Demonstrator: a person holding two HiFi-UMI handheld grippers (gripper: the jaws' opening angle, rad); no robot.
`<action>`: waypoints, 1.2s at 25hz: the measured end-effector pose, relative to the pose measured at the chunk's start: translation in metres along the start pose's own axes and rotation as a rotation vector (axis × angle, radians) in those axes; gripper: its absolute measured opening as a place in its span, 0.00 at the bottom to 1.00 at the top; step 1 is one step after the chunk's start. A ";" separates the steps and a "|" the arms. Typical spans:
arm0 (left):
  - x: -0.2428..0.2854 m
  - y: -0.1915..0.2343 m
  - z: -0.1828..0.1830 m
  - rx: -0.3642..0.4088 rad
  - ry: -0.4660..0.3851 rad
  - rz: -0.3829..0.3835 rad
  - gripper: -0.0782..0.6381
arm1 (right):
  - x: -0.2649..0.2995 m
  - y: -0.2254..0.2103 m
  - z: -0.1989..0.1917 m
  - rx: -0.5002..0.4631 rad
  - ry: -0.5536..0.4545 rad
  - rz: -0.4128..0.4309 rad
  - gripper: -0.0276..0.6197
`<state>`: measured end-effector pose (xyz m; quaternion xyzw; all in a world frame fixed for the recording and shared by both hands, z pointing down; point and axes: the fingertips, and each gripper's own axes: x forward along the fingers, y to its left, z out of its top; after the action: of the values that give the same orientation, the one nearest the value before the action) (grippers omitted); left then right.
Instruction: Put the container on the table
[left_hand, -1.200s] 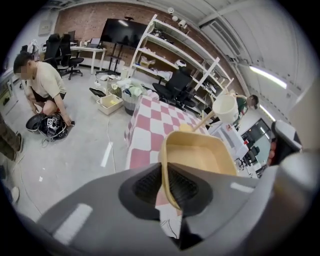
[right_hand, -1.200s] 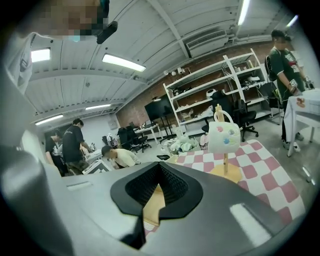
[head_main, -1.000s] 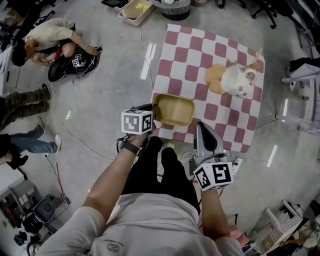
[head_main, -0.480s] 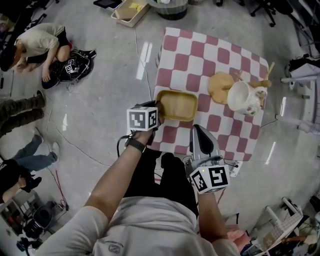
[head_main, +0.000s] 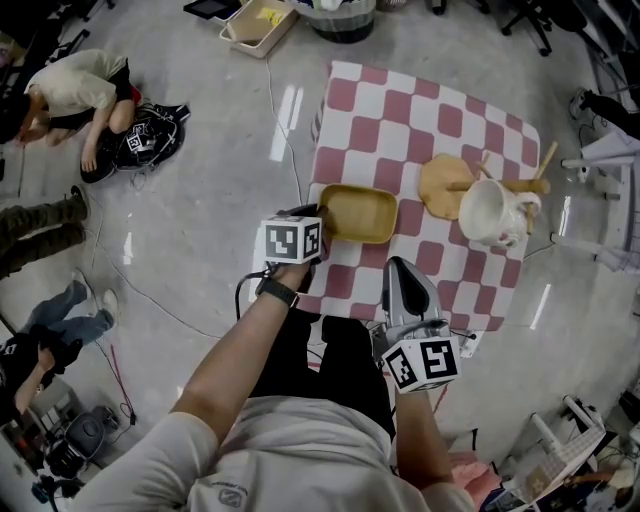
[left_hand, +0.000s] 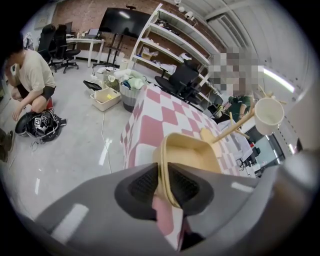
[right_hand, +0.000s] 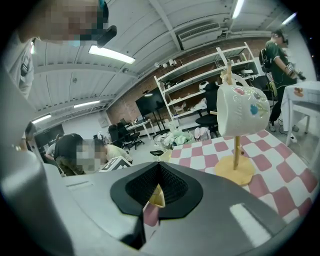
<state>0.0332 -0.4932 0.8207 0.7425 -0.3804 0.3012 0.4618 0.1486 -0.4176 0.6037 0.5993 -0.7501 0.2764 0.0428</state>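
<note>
The left gripper (head_main: 318, 222) is clamped on the near-left rim of the shallow tan rectangular plastic container (head_main: 360, 213). The container lies over the near-left part of the pink-and-white checked table (head_main: 430, 120); I cannot tell whether its base touches the cloth. The right gripper (head_main: 405, 268) hangs by the table's near edge, jaws pressed together on nothing. This looks like the placing step. The next move calls for settling the container flat and then letting go of the rim.
</note>
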 end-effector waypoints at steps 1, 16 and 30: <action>0.001 -0.001 0.000 -0.001 0.005 -0.010 0.17 | 0.000 -0.001 0.000 0.000 0.000 0.000 0.06; -0.049 0.003 0.007 -0.018 -0.061 0.020 0.24 | -0.011 0.013 0.015 -0.007 0.000 0.050 0.06; -0.195 -0.092 0.059 0.093 -0.326 -0.059 0.15 | -0.054 0.053 0.091 -0.062 -0.061 0.115 0.06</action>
<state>0.0128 -0.4647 0.5997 0.8128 -0.4142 0.1803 0.3678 0.1387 -0.4062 0.4867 0.5617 -0.7924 0.2369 0.0227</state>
